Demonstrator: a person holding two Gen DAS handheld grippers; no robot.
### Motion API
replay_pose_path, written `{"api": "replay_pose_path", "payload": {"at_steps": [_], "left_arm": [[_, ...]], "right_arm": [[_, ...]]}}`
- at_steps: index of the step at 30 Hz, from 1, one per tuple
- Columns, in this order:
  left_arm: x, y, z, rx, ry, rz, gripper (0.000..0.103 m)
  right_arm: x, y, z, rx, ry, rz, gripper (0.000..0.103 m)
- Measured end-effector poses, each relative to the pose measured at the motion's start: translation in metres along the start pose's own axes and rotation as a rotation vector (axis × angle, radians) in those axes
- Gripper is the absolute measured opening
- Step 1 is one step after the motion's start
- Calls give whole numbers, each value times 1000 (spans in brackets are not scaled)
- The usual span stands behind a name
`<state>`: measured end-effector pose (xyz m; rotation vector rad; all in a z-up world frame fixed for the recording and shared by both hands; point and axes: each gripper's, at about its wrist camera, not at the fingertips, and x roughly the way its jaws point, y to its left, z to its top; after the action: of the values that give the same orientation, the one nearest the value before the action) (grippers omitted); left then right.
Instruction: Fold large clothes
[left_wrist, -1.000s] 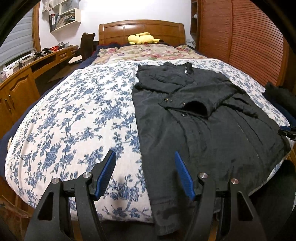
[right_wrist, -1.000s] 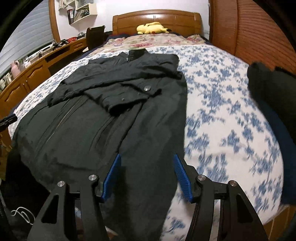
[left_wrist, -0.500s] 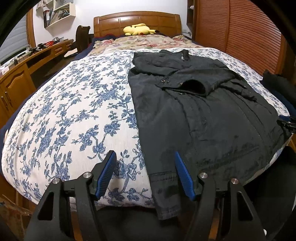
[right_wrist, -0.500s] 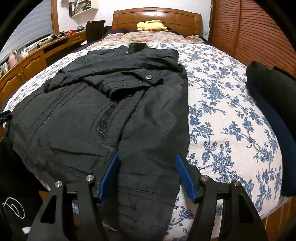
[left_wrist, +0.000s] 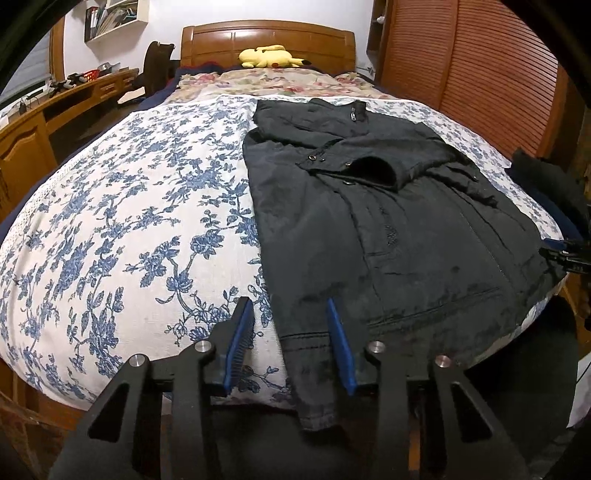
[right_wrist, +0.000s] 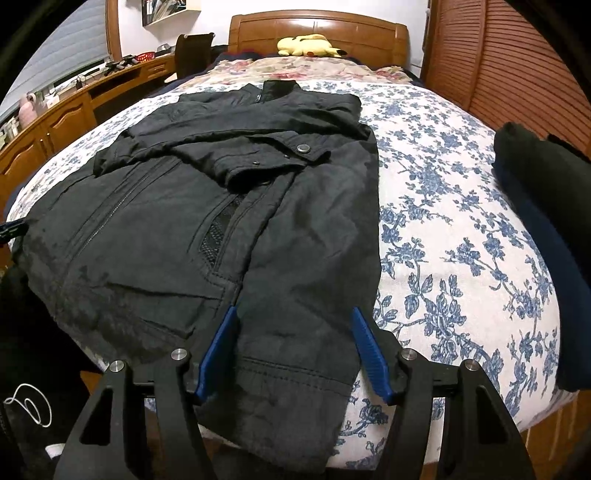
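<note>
**Both grippers spread at the jacket's hem**

The black jacket (left_wrist: 388, 229) lies flat on the bed (left_wrist: 129, 221), collar toward the headboard (left_wrist: 267, 40), sleeves folded across its chest. Its hem hangs a little over the bed's near edge.

The left gripper (left_wrist: 290, 343) is released, its blue pads (left_wrist: 240, 343) spread wide. The jacket's hem corner sits between them, nearer the right pad; the floral cover shows beside the left pad. Whether either pad touches the cloth cannot be told.

The right gripper (right_wrist: 293, 350) is likewise released, pads (right_wrist: 369, 354) well apart. The jacket (right_wrist: 221, 206) fills the view ahead of it and to its left; the other hem corner lies between its pads, with cover showing by the right one.

Far ahead of both grippers a yellow plush (right_wrist: 308, 45) rests at the headboard. A dark folded pile (right_wrist: 543, 192) sits to the right gripper's right, at the bed's edge. A desk (left_wrist: 66, 107) runs along to the left.
</note>
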<state>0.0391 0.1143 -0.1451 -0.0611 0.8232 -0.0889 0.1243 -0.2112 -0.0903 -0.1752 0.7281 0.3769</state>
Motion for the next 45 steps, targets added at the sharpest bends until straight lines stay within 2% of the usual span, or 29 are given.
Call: {"api": "replay_pose_path", "payload": {"at_steps": [4, 12, 16, 19, 23, 27, 28, 31, 32, 37, 45], "left_arm": [[1, -5, -1, 12, 6, -21, 43], [0, -9, -3, 36, 23, -18, 43], [0, -8, -6, 29, 27, -25, 42], [-1, -8, -6, 21, 25, -31, 42], [-4, -9, -4, 21, 17, -20, 27], [-8, -11, 1, 20, 8, -21, 16], [-9, -12, 3, 27, 4, -18, 15], [-16, -17, 9, 46, -15, -16, 9], [-21, -19, 13, 50, -29, -16, 8], [-51, -30, 38, 87, -113, -27, 7], [-108, -48, 75, 164, -227, 19, 7]], "right_arm": [[1, 0, 1, 0, 6, 10, 66], [0, 1, 2, -23, 18, 34, 60], [-5, 0, 3, -29, 13, -10, 60], [-10, -14, 3, 23, -1, -39, 60], [-5, -21, -1, 62, 22, -8, 60], [-1, -9, -2, 18, 41, 45, 60], [1, -6, -2, 2, 46, 46, 56], [0, 0, 2, -27, 41, 77, 24], [0, 1, 4, -31, 36, 90, 19], [-19, 2, 22, -39, -38, 124, 11], [-88, 3, 59, -12, -247, 195, 10]]}}
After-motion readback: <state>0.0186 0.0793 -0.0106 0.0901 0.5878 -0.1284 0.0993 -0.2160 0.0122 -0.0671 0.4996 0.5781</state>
